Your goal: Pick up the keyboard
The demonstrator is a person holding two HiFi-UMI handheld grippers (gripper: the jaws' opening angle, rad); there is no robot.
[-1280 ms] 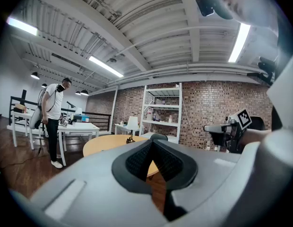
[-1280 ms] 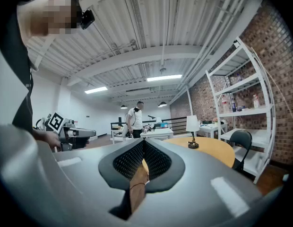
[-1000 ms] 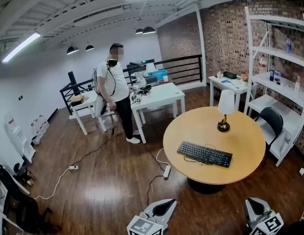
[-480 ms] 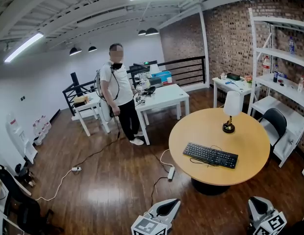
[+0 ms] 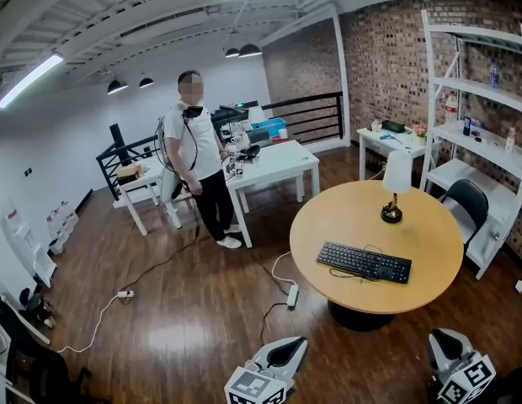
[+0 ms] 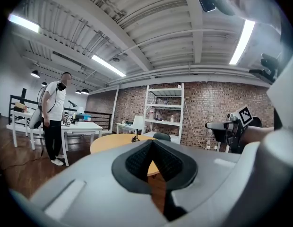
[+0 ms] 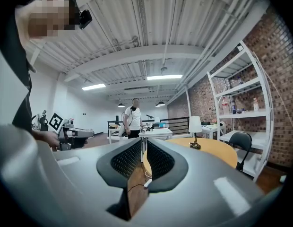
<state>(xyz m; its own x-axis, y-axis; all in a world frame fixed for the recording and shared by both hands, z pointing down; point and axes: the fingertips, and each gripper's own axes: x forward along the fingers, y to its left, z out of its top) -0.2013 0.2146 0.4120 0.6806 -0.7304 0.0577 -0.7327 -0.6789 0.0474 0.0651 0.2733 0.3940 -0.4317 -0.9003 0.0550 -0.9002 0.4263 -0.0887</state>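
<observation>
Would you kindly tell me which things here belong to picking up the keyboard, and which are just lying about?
For the job: keyboard, on the round table; left gripper, shut; right gripper, jaws opening, nothing between them.

Just about: lamp beside the keyboard, power strip on the floor, black chair, white shelves, white table, a person standing.

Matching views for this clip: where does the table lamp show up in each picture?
Head view: lamp right of centre, on the far side of the round table.
Left gripper view: lamp small, just left of centre.
Right gripper view: lamp right of centre.
Shared landmark: white shelf against the brick wall.
</observation>
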